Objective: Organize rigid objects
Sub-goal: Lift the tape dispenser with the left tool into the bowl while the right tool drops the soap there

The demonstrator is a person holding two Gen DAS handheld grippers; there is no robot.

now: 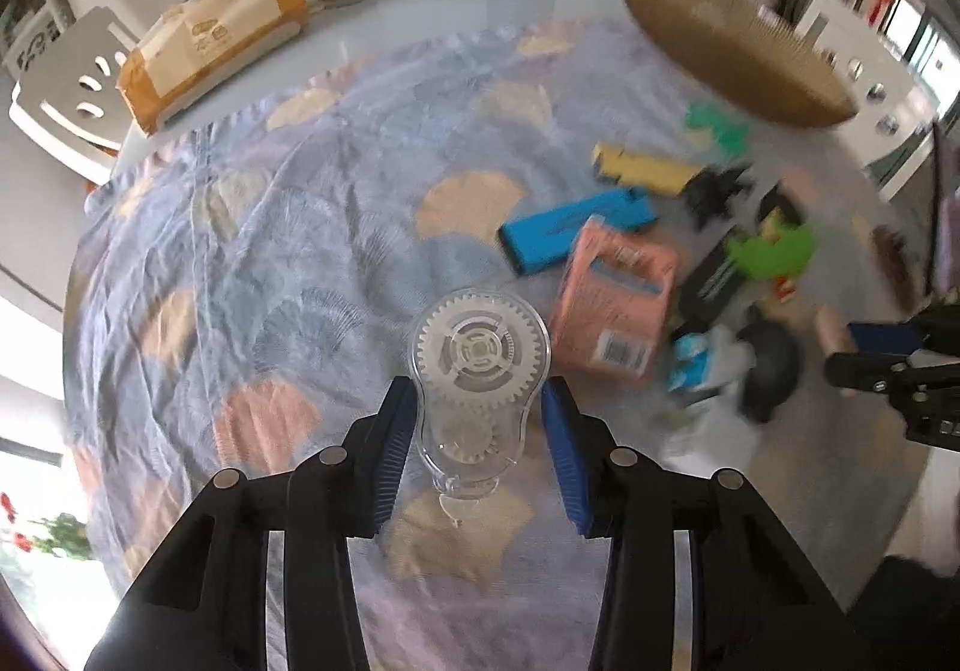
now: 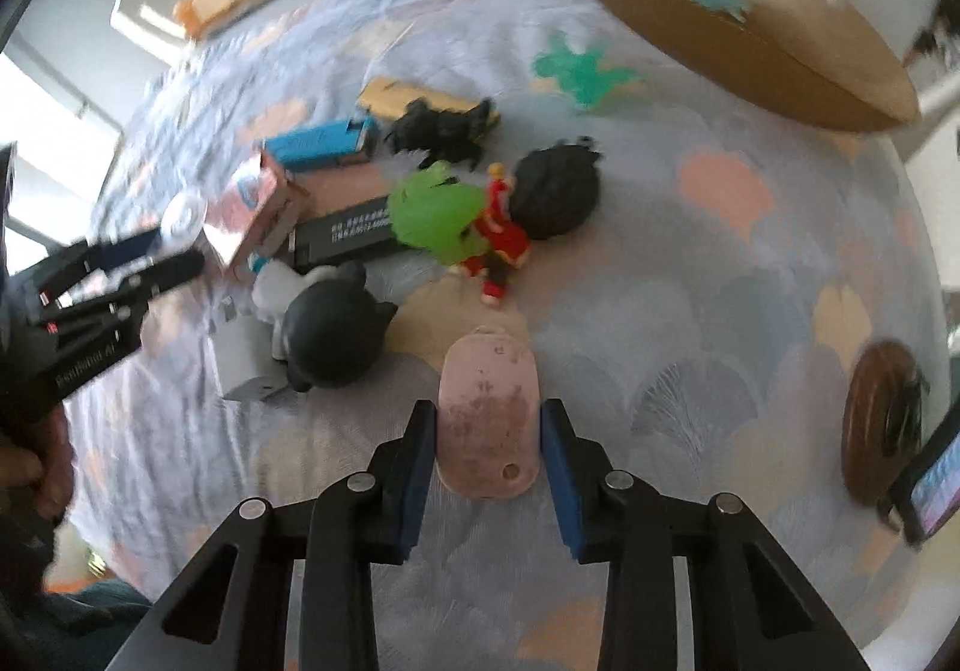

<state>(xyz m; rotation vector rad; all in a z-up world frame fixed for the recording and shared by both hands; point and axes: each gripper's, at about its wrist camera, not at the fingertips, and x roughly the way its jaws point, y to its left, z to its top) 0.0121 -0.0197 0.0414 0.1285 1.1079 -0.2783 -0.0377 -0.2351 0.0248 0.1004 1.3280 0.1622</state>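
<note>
Two hand-held grippers work a cluttered bench under a shell-patterned cloth [image 1: 252, 227], each with an object between its fingers. The left gripper [image 1: 477, 434] has its blue pads either side of a clear plastic tape dispenser [image 1: 474, 389] with white gears. The dispenser's long axis runs straight out along the fingers toward 12 o'clock, its wide geared end leading. The left pad touches the narrow waist; a thin gap shows at the right pad, so the grip looks closed but not certain.

The right gripper [image 2: 485, 455] is clamped on a pink oval tag [image 2: 485, 419], also lying lengthwise toward 12 o'clock, with its punched hole at the near end.

The likely destination, a shallow cardboard tray [image 2: 780, 47], sits at 1 o'clock from both grippers. Seen from the right wrist it lies nearer, with open cloth between, so the right hand appears better placed to drop first. The remaining pile of toys, including a green figure [image 2: 438, 218] and a blue box [image 2: 321, 146], lies at 11 o'clock of the right gripper.
</note>
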